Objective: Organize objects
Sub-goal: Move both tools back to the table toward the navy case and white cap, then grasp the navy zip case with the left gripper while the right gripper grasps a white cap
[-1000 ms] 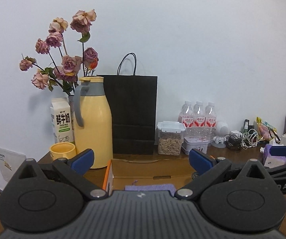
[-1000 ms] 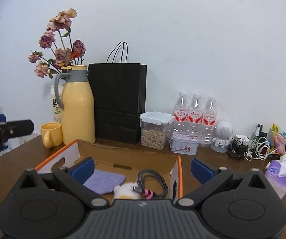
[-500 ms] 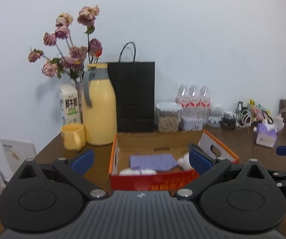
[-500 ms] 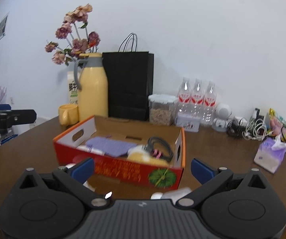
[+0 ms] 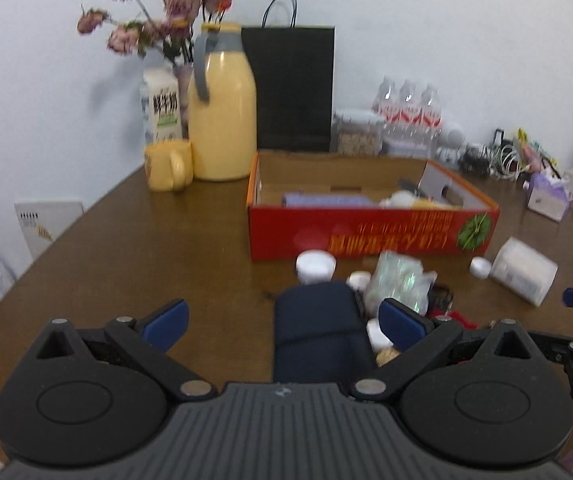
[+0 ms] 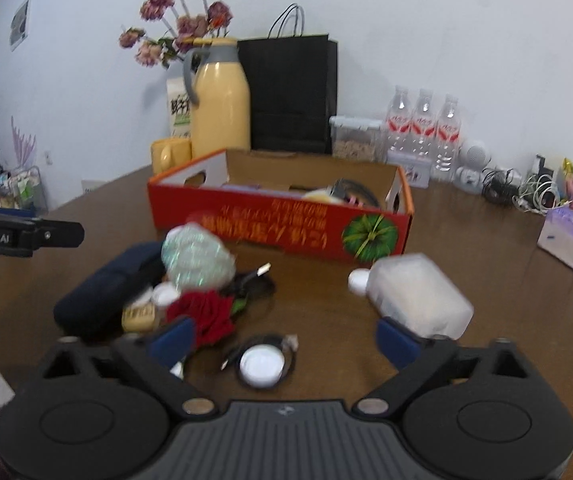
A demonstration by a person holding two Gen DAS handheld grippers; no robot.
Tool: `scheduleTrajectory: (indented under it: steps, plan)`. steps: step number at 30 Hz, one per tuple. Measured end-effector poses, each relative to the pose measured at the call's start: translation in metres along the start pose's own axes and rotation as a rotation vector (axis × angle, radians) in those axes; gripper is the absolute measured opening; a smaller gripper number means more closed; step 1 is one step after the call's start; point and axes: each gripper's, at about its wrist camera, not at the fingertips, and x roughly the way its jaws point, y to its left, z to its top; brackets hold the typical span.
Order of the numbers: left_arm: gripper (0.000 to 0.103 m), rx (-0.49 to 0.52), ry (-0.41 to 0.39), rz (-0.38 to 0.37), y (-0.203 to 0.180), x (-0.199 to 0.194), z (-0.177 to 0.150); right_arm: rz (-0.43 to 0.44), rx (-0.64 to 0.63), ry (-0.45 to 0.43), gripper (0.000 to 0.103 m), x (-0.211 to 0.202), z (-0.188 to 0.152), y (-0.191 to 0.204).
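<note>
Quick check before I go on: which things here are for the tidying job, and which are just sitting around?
For the job:
red box
dark pouch
clear bottle
shiny bag
red flower
white lid

Just lying about:
yellow flask
yellow mug
black bag
water bottles
tissue pack

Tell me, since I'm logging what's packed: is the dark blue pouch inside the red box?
No, the dark blue pouch lies on the table in front of the red box.
</note>
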Motion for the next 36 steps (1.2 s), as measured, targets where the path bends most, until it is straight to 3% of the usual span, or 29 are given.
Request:
scheduleTrajectory:
  steps: [3,5,11,25,29,36]
  plan:
    - [0.103,-0.006,0.015,-0.008,0.004,0.001,-0.008,0.023,-0.013,0.011,0.053,0.006,-0.005,0.005]
    - [0.103,-0.011,0.024,-0.013,0.005,0.001,-0.01,0.036,-0.019,0.01,0.044,0.009,-0.006,0.007]
    - [0.103,-0.016,0.046,-0.018,0.006,0.004,-0.015,0.042,-0.024,0.038,0.028,0.025,-0.008,0.009]
    - [0.103,-0.022,0.088,-0.026,0.003,0.019,-0.018,0.051,-0.014,0.059,0.028,0.039,-0.01,0.004]
    - [0.103,-0.024,0.093,-0.022,0.004,0.021,-0.018,0.068,-0.008,0.071,0.01,0.042,-0.011,0.003]
    - [0.103,-0.027,0.101,-0.02,0.003,0.025,-0.019,0.069,-0.001,0.045,0.008,0.038,-0.011,0.001]
